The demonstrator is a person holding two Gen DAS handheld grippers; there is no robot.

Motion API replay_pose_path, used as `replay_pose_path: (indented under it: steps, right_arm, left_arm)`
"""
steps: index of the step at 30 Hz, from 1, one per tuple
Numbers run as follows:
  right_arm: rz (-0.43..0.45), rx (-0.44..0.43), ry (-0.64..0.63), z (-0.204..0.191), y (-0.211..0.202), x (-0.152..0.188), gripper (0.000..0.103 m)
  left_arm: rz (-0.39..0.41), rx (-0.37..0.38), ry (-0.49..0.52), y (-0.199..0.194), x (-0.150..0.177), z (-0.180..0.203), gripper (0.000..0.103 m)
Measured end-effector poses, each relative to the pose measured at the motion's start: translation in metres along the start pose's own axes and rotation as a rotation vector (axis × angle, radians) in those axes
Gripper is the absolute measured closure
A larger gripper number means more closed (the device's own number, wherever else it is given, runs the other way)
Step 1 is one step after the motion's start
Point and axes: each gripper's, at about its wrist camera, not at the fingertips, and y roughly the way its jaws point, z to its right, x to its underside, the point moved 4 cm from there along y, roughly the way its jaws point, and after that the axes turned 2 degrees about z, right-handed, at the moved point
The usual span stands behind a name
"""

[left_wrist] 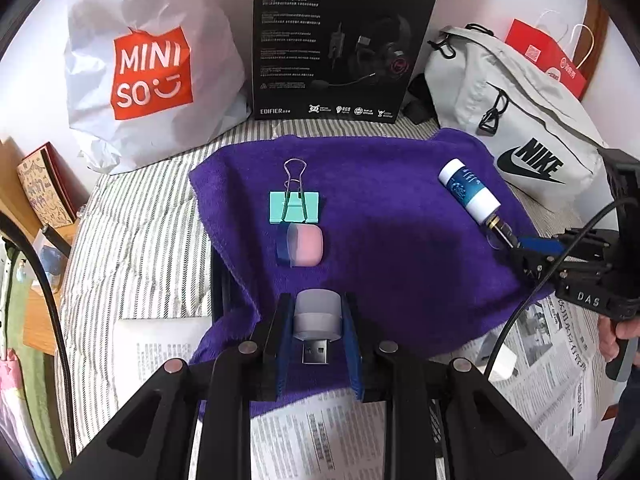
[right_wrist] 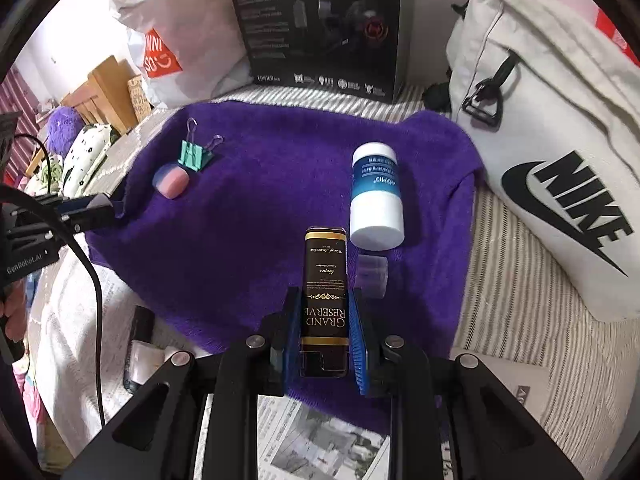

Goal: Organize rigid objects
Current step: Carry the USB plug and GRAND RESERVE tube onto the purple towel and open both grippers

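A purple towel [left_wrist: 392, 216] [right_wrist: 260, 208] lies on a striped bed. My left gripper [left_wrist: 317, 312] is shut on a white USB plug light [left_wrist: 316, 320] at the towel's near edge. Ahead lie a pink eraser [left_wrist: 305, 246] [right_wrist: 172, 182] and a teal binder clip [left_wrist: 294, 206] [right_wrist: 195, 155]. My right gripper [right_wrist: 325, 312] [left_wrist: 516, 246] is shut on a black "Grand Reserve" tube [right_wrist: 324, 288] over the towel's right part. A blue and white bottle [right_wrist: 376, 196] [left_wrist: 469, 190] lies just beyond it, with a small clear cap [right_wrist: 373, 272] beside the tube.
A white Miniso bag [left_wrist: 148, 68], a black headset box [left_wrist: 340, 40] and a grey Nike bag [left_wrist: 516, 120] [right_wrist: 552, 140] stand along the towel's far edge. Newspaper [left_wrist: 320, 436] [right_wrist: 312, 440] lies near me. A red paper bag [left_wrist: 548, 56] stands far right.
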Motion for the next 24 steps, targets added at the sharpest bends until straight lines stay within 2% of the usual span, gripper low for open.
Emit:
replay_pose_path:
  steps: [15,24]
  right_arm:
    - [-0.042,0.016,-0.027,0.006,0.025,0.000,0.080]
    - [-0.025,0.008,-0.033,0.006,0.025,0.002,0.080]
  left_arm:
    - [-0.030,0.011,-0.011,0.030,-0.007,-0.005,0.080]
    - [-0.058,0.003,-0.017,0.049,-0.006,-0.010,0.080]
